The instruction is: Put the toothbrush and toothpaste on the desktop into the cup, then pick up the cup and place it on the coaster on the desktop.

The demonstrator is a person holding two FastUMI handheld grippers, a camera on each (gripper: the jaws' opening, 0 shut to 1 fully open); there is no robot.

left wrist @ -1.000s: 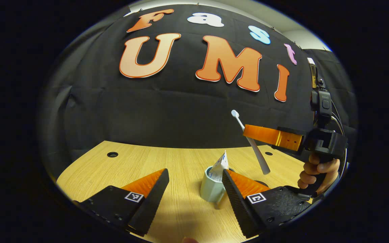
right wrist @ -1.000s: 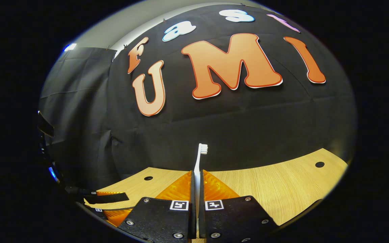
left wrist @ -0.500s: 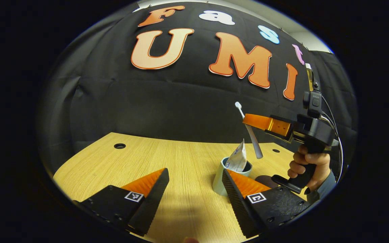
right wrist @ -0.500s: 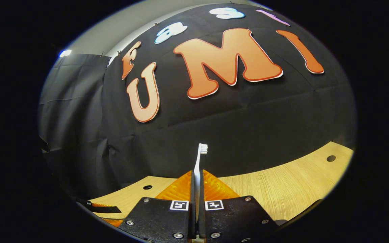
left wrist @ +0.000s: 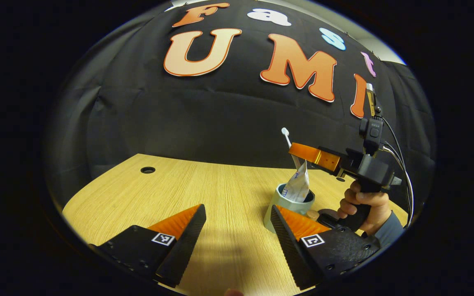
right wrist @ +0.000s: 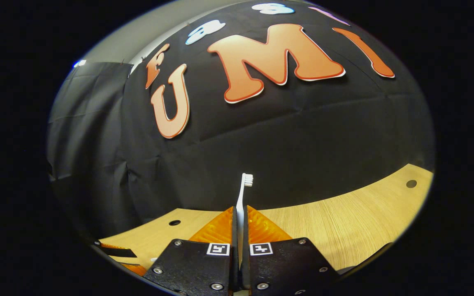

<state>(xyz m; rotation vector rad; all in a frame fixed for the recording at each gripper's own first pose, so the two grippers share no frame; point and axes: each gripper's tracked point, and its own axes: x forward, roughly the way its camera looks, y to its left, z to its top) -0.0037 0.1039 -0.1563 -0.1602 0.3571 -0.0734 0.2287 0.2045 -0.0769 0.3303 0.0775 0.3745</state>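
Observation:
A pale cup (left wrist: 280,205) stands on the wooden desktop (left wrist: 204,193), just beyond my left gripper's right finger. A white toothpaste tube (left wrist: 298,187) leans upright inside it. My left gripper (left wrist: 238,209) is open with nothing between its fingers, the cup to the right of the gap. Above the cup, my right gripper (left wrist: 296,150) is shut on the white toothbrush (left wrist: 287,137), bristles up; the handle's lower end drops out of sight behind the tube at the cup's mouth. In the right gripper view the toothbrush (right wrist: 243,193) rises from the shut right gripper (right wrist: 240,211).
A hand (left wrist: 362,203) holds the right gripper's handle to the right of the cup. A small dark round thing (left wrist: 323,213) lies on the desk behind the cup, partly hidden. Cable holes (left wrist: 147,169) (right wrist: 411,183) dot the desktop. The black cloth wall stands behind.
The right gripper has come down and leftward with the toothbrush, whose lower end has gone from hanging free above the desk to behind the tube at the cup. The left gripper stays open.

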